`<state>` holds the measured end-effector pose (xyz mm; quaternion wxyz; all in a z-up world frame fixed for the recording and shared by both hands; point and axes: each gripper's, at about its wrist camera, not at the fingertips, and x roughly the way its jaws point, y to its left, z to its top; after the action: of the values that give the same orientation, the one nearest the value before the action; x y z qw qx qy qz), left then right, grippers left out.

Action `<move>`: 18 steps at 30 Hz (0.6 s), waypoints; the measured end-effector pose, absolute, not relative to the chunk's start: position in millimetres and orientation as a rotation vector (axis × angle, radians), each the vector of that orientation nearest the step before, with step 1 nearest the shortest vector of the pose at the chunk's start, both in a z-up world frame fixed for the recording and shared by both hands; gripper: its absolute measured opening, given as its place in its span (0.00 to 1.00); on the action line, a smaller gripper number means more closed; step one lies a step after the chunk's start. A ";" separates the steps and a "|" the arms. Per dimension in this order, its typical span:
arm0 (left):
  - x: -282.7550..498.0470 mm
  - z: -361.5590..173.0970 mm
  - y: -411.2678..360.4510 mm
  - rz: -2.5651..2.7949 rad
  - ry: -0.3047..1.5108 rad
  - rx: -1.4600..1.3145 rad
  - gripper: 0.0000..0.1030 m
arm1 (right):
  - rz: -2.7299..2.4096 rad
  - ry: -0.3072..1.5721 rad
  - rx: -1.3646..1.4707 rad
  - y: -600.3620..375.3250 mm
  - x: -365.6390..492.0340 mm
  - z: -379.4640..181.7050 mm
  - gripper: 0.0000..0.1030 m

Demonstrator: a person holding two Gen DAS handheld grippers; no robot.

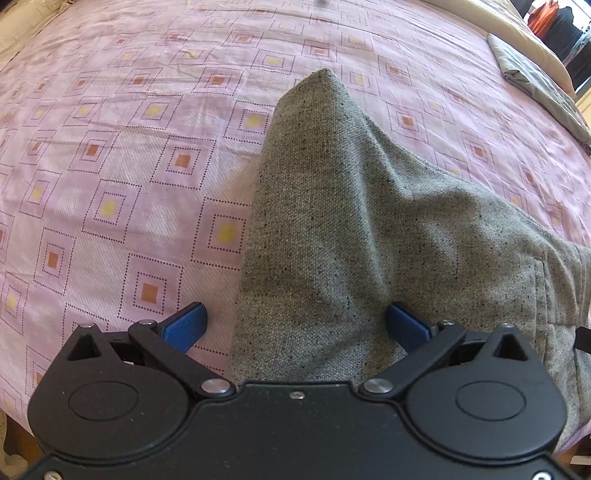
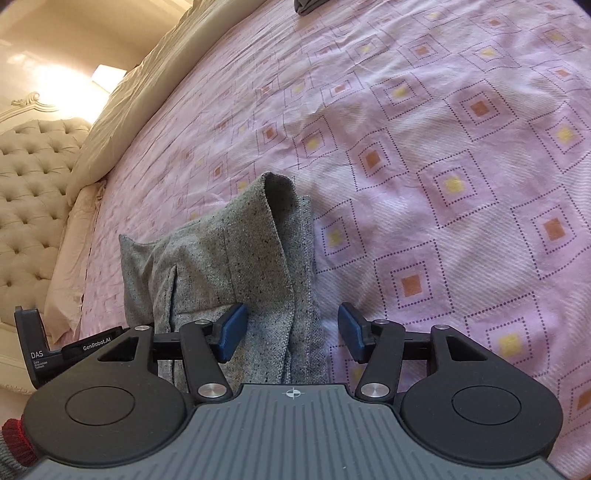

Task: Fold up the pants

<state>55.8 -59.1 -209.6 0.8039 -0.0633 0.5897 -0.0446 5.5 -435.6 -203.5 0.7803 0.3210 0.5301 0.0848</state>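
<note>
Grey speckled pants [image 1: 351, 221] lie folded on the pink patterned bedspread [image 1: 110, 147]. In the left wrist view my left gripper [image 1: 295, 325] is open, its blue pads either side of the near edge of the cloth. In the right wrist view the pants [image 2: 236, 258] show hemmed edges stacked and a fold standing up. My right gripper [image 2: 291, 328] is open around that hemmed edge, its left pad [image 2: 232, 332] touching the cloth and its right pad over the bedspread [image 2: 443, 184].
A folded grey garment [image 1: 535, 81] lies at the far right of the bed beside a beige pillow [image 1: 517, 33]. A beige duvet [image 2: 140, 92] and tufted headboard [image 2: 29, 192] are at the left in the right wrist view. The bed edge runs just below both grippers.
</note>
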 end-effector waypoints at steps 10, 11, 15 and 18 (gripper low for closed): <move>79.0 -210.5 -67.5 -0.095 1.335 -0.192 0.93 | 0.300 1.169 0.555 -409.7 21.2 -201.8 0.67; 78.5 -208.2 -69.5 -0.107 1.331 -0.197 0.88 | 0.293 1.175 0.535 -406.7 21.3 -200.0 0.64; 70.1 -190.2 -78.2 -0.147 1.302 -0.190 0.39 | 0.319 1.181 0.500 -400.3 20.9 -190.9 0.26; 60.1 -171.2 -76.7 -0.131 1.267 -0.172 0.26 | 0.322 1.155 0.440 -389.5 16.6 -172.6 0.25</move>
<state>60.1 -76.7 -171.2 0.8005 -0.0801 0.5908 -0.0610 16.6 -389.5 -172.6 0.8031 0.2052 0.5389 0.1504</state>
